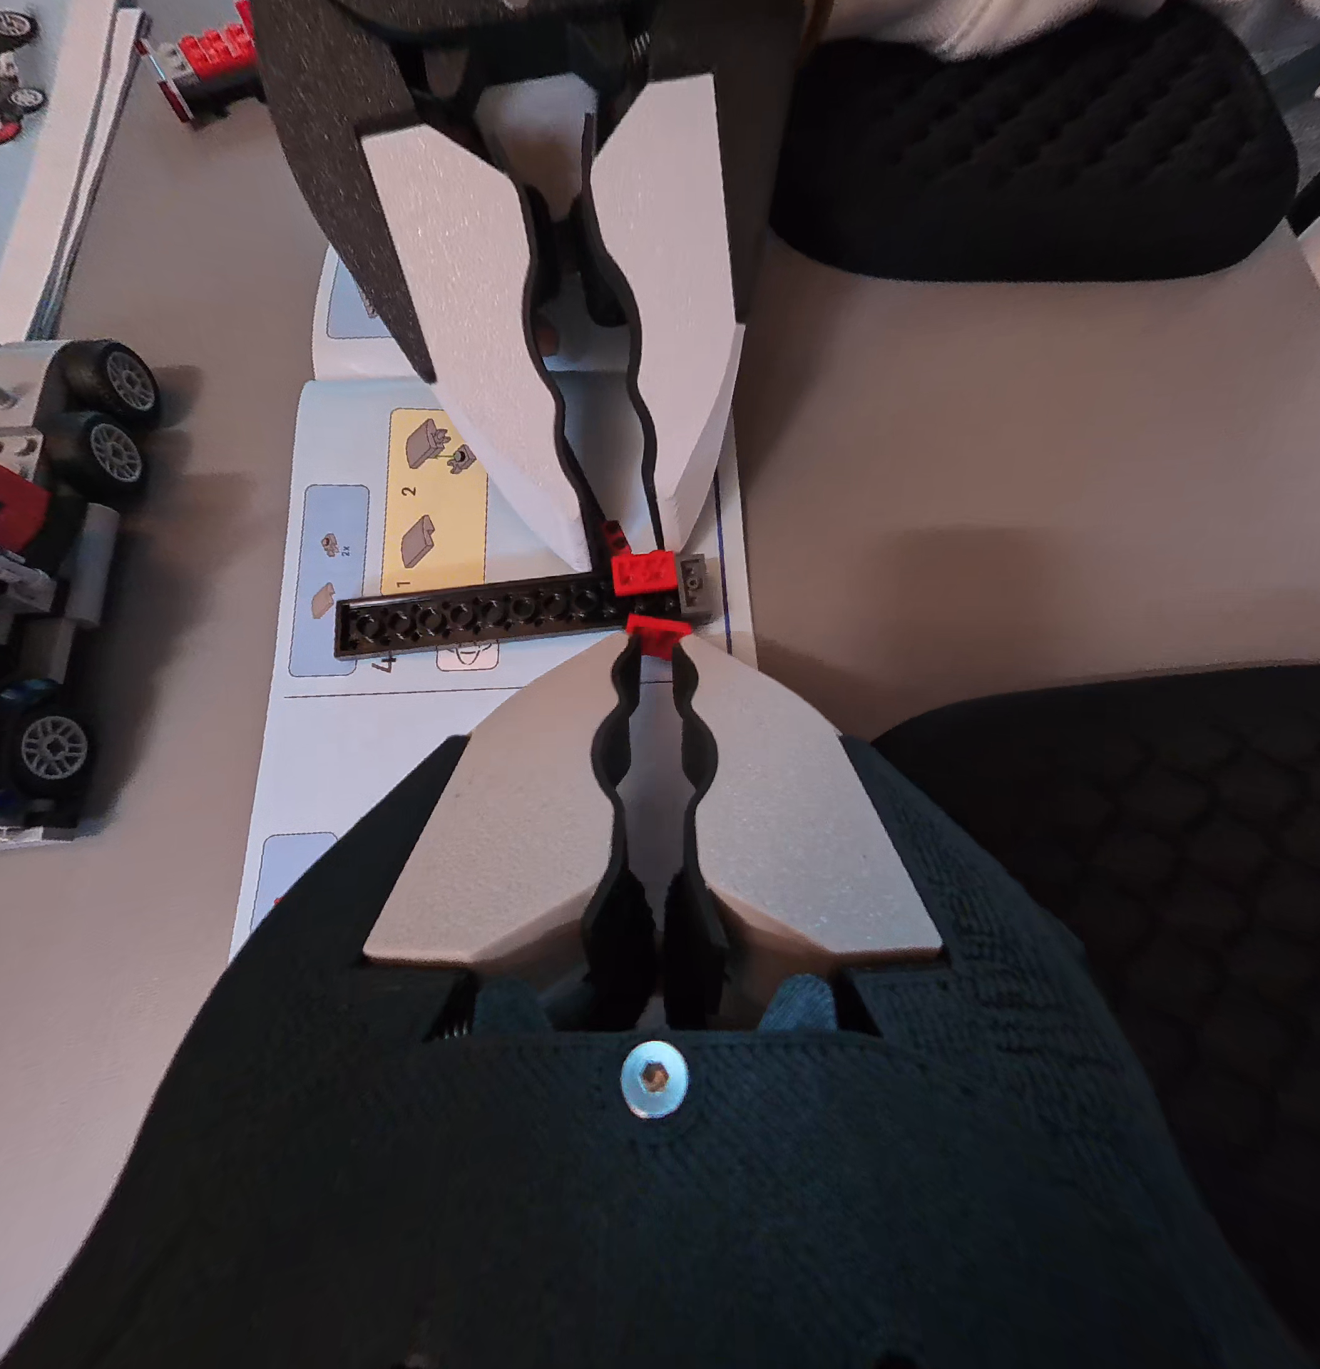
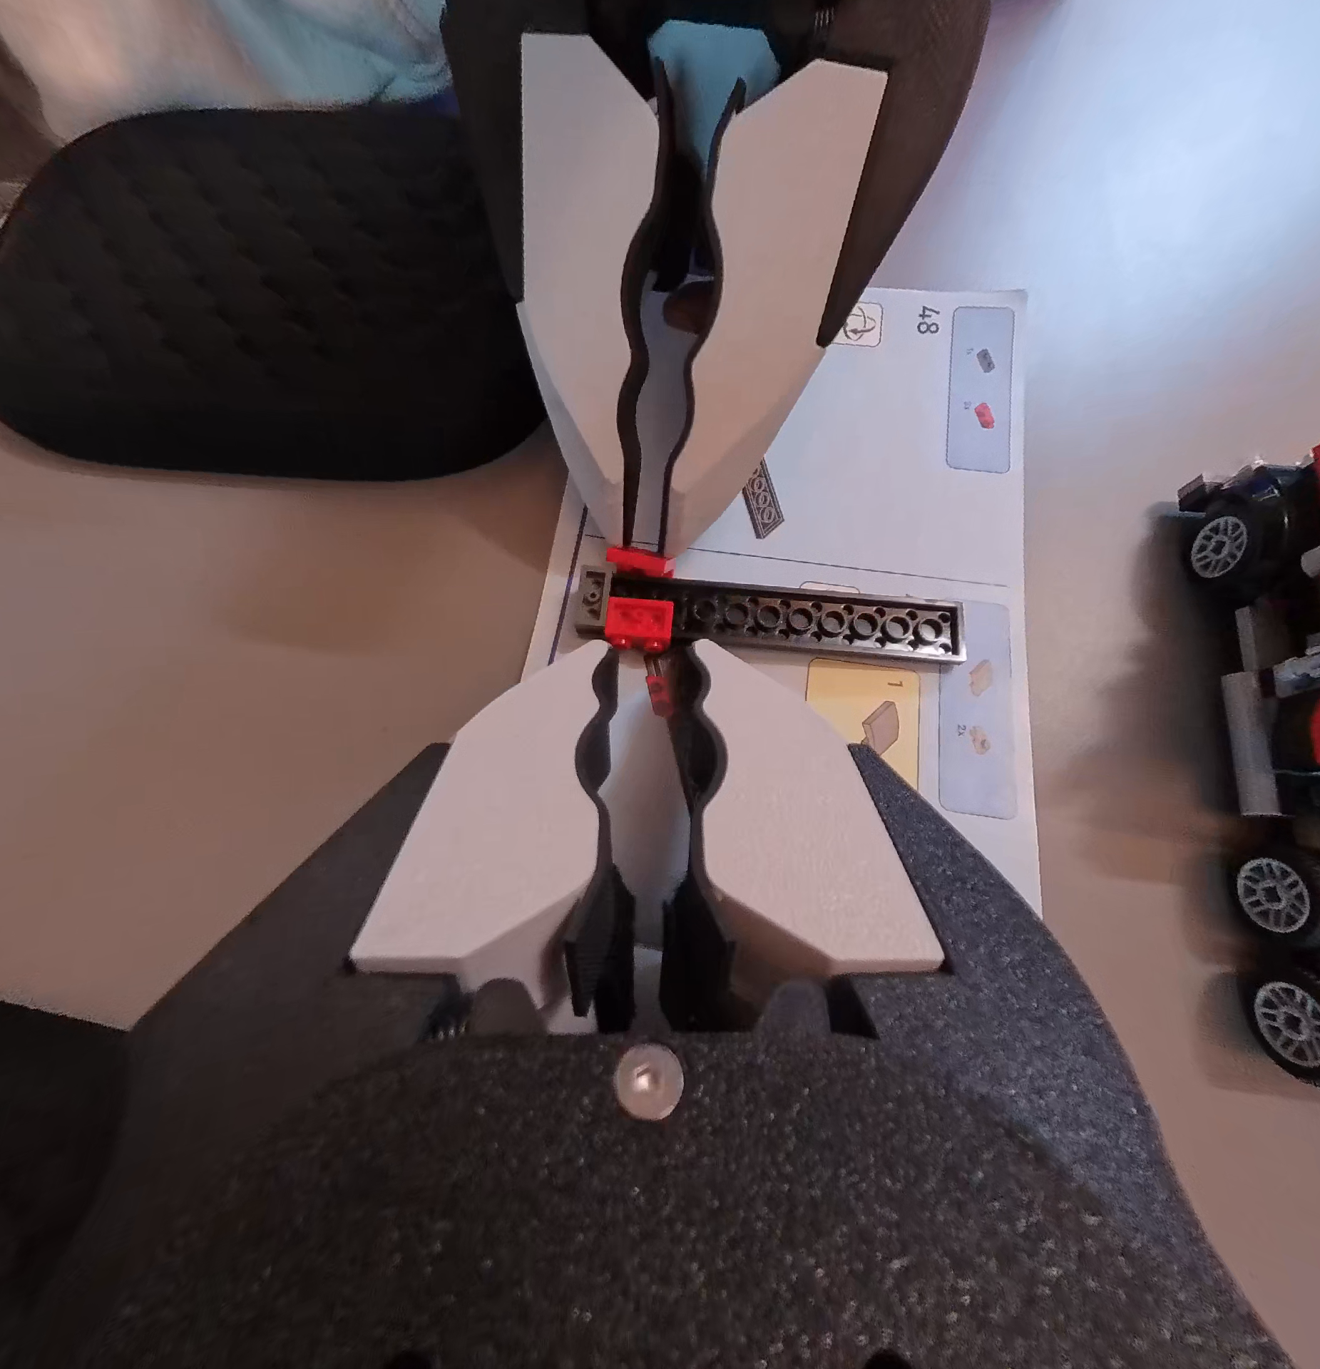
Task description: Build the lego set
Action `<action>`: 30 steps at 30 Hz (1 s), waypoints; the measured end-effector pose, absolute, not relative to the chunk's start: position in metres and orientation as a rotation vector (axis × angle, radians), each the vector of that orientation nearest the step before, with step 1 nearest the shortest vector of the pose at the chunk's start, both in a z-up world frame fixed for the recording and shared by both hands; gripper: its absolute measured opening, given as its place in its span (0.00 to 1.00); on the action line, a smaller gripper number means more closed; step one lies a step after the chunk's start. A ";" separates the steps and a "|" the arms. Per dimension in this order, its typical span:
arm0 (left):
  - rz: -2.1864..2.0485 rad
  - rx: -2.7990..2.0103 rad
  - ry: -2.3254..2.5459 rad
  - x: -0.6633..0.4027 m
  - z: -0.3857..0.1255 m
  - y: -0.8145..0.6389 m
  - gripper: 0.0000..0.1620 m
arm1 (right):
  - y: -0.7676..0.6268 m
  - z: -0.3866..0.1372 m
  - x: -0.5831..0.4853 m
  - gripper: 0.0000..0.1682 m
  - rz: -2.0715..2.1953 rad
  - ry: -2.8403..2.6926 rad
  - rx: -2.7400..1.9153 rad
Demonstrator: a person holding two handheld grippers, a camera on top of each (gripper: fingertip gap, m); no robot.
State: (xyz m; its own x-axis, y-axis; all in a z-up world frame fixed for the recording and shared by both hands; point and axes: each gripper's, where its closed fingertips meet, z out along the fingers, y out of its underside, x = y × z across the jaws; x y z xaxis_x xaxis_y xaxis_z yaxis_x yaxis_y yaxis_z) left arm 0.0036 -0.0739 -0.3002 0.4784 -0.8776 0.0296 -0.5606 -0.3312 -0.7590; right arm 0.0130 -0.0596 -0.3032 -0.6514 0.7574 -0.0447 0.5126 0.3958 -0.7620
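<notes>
Black-and-white left gripper pinches a small red plate at the near edge of a long black studded plate lying on the open instruction booklet – the bench beneath is beige. Opposite, the right gripper clamps a tiny red piece beside another red plate. Farther off stands a built red truck.

We see a smooth beige tabletop filling most of the frame, a black quilted fabric seat cushion at upper right, and cool bluish light at the right view's upper right.
</notes>
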 end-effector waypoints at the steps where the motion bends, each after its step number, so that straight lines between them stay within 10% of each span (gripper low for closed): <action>1: -0.586 -2.028 1.183 0.004 -0.300 -0.074 0.04 | -0.060 -0.303 0.013 0.10 1.111 -2.351 -1.106; 30: -0.504 -1.932 1.200 0.011 -0.295 -0.067 0.00 | -0.063 -0.305 0.010 0.08 1.108 -2.353 -1.116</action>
State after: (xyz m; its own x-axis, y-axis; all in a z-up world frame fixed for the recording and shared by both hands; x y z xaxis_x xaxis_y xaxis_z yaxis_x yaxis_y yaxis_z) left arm 0.0113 -0.0669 -0.2952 0.4729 -0.8783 -0.0707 -0.5640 -0.2401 -0.7901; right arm 0.0102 -0.0629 -0.3053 -0.6484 0.7599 -0.0466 0.5199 0.3973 -0.7562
